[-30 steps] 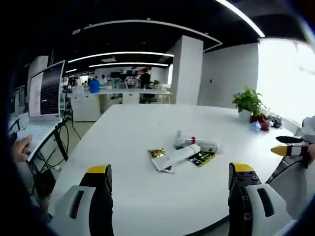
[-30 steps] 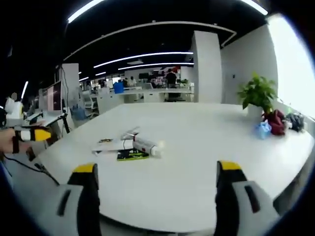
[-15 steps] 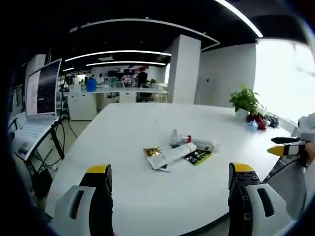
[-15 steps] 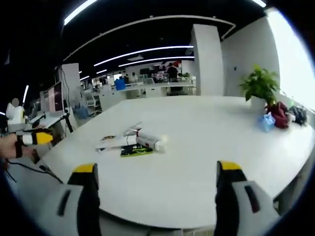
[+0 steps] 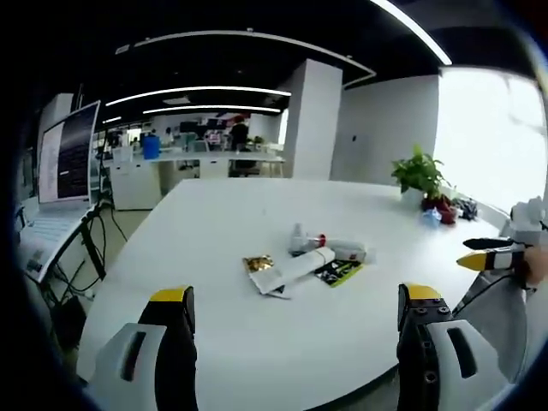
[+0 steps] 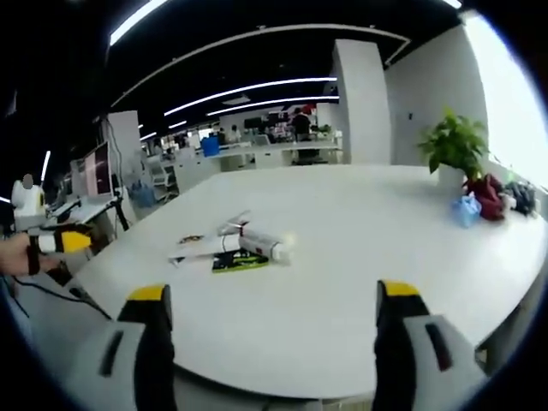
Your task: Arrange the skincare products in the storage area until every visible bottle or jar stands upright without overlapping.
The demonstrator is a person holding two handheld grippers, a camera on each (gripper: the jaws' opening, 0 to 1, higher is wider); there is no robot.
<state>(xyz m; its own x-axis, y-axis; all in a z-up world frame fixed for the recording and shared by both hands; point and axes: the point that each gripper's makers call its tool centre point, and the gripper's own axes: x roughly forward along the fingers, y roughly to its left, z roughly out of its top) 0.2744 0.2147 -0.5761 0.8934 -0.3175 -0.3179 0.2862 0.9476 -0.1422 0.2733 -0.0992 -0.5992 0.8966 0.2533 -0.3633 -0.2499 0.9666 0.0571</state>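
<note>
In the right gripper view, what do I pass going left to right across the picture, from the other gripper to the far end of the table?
Left gripper → pile of skincare products lying flat on the white table → potted plant → blue bag → dark red bag.

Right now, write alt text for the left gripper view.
A heap of skincare tubes and packets lies flat, overlapping, mid-way across a large white table in an open office. The left claw is open in the foreground, and the right claw enters from the right edge.
</note>
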